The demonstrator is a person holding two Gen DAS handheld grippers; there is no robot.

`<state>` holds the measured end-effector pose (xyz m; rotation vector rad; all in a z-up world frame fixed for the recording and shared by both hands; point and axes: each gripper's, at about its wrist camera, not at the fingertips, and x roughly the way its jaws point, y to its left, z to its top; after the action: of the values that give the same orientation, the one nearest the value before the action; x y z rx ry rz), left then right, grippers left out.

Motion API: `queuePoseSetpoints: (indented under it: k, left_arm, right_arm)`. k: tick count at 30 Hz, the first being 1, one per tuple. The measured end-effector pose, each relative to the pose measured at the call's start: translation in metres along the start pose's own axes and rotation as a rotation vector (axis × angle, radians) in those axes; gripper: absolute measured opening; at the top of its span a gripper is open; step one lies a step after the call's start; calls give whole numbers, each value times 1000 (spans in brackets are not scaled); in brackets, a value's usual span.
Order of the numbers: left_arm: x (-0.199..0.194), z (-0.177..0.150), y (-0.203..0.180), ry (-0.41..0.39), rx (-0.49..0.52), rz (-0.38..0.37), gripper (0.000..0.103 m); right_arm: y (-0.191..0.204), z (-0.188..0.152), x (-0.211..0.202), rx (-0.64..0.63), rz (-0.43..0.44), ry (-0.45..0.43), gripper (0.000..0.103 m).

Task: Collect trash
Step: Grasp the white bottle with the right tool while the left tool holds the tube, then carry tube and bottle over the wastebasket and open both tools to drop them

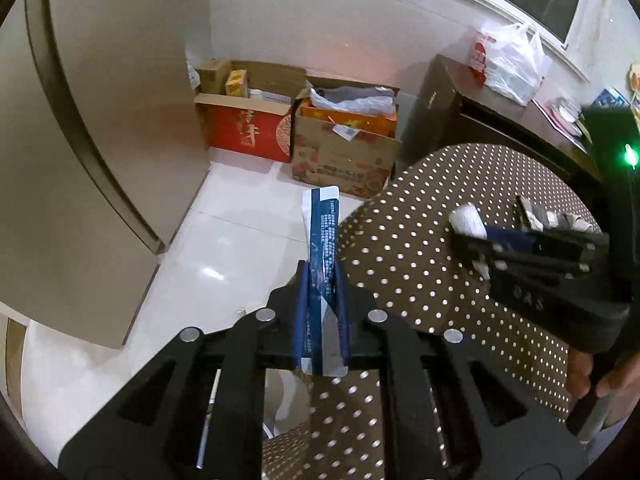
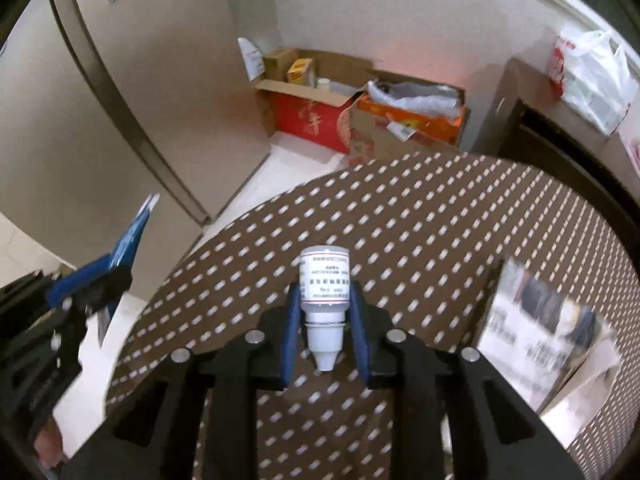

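Note:
My left gripper (image 1: 322,276) is shut on a long blue and white wrapper (image 1: 322,236), held upright past the left edge of the round table (image 1: 400,240), over the floor. My right gripper (image 2: 325,300) is shut on a small white bottle (image 2: 325,280) with a printed label, its tapered cap pointing back toward the camera, held above the brown dotted tablecloth (image 2: 420,220). In the left wrist view the right gripper (image 1: 480,236) shows at the right with the bottle (image 1: 468,218). In the right wrist view the left gripper (image 2: 116,264) shows at the left holding the wrapper (image 2: 134,232).
A crumpled printed paper (image 2: 540,328) lies on the table at the right. Cardboard boxes (image 1: 304,136) stand on the tiled floor (image 1: 224,248) against the far wall. A dark cabinet (image 1: 460,120) carries a white plastic bag (image 1: 508,60). A beige door or panel (image 1: 80,140) is at the left.

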<state>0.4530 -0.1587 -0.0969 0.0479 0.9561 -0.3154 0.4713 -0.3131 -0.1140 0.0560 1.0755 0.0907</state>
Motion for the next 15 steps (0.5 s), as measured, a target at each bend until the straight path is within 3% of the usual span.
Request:
queuePoseSetpoints:
  k: [7,15]
  left_arm:
    - [-33,-15,10,-38,1,16,13]
    - [-72,-59,37,-37,-56,34,13]
  right_arm:
    - [32,-40,-36,-9,38,-27,24]
    - [100,-85,-73,-49,106,-71,24]
